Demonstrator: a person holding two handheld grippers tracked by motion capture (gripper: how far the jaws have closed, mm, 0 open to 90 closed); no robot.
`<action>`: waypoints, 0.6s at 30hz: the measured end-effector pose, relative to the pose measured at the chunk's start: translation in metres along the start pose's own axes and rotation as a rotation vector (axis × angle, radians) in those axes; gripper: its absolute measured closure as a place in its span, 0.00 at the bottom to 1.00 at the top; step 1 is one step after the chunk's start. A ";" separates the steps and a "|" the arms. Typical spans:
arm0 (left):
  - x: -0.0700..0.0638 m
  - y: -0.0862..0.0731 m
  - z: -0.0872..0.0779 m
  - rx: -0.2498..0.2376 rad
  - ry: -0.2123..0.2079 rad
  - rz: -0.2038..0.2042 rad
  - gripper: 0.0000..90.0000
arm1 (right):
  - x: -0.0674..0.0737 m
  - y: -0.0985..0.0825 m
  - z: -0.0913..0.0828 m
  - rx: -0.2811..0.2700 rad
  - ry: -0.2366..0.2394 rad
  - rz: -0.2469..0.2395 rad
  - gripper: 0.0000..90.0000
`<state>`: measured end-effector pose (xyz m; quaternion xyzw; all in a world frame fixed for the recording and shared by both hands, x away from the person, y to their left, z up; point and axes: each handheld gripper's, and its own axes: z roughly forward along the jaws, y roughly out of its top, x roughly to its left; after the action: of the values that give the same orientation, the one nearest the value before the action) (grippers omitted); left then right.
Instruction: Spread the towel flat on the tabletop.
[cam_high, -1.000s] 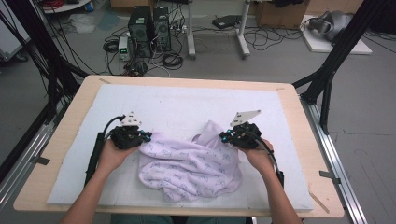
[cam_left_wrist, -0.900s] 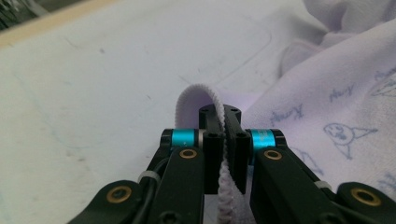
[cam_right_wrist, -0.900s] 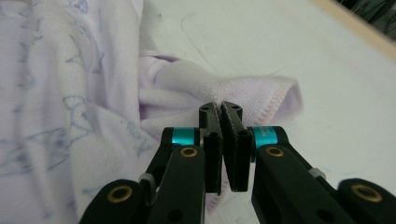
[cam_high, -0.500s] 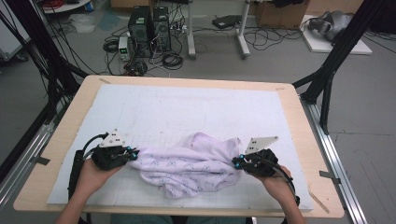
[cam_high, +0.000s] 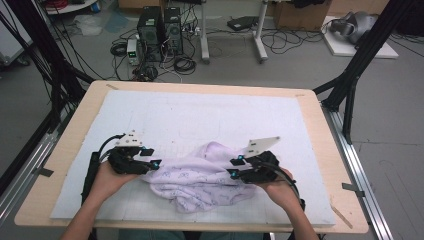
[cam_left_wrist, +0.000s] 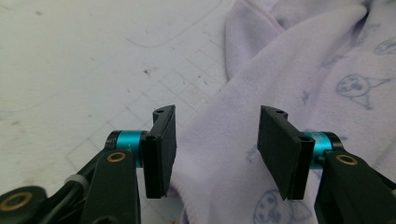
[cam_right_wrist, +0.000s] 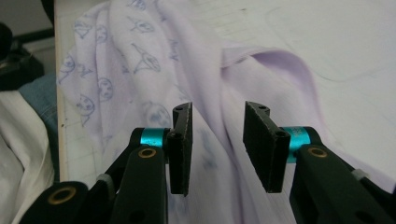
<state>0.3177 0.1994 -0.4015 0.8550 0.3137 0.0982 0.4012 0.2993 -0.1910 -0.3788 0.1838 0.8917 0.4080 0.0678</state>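
With both claws' jaws having just been opening and no cloth pinched, the lilac garment (cam_high: 195, 177) lies bunched on the surface between the left claw (cam_high: 152, 162) and right claw (cam_high: 234, 167), so closing now could catch several layers.

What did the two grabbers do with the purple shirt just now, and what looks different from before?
Both hands pulled apart, stretching the lilac garment wider, then came back in a little. The left gripper and right gripper have just been opening their jaws; the cloth lies between them, no longer pinched, so they let go. The garment stays crumpled at the near edge of the white mat.
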 end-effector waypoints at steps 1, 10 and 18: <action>0.001 -0.001 0.006 0.029 -0.015 -0.002 0.53 | 0.000 0.003 0.008 0.014 0.012 -0.009 0.69; 0.000 -0.011 0.023 0.100 -0.157 0.026 0.97 | -0.010 0.010 0.056 0.108 0.143 -0.006 0.95; 0.001 0.010 -0.006 -0.049 -0.023 0.039 1.00 | -0.017 0.025 0.031 0.045 0.065 -0.009 0.96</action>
<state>0.3203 0.1986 -0.3907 0.8518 0.2898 0.1039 0.4238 0.3302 -0.1608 -0.3807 0.1681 0.9033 0.3931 0.0362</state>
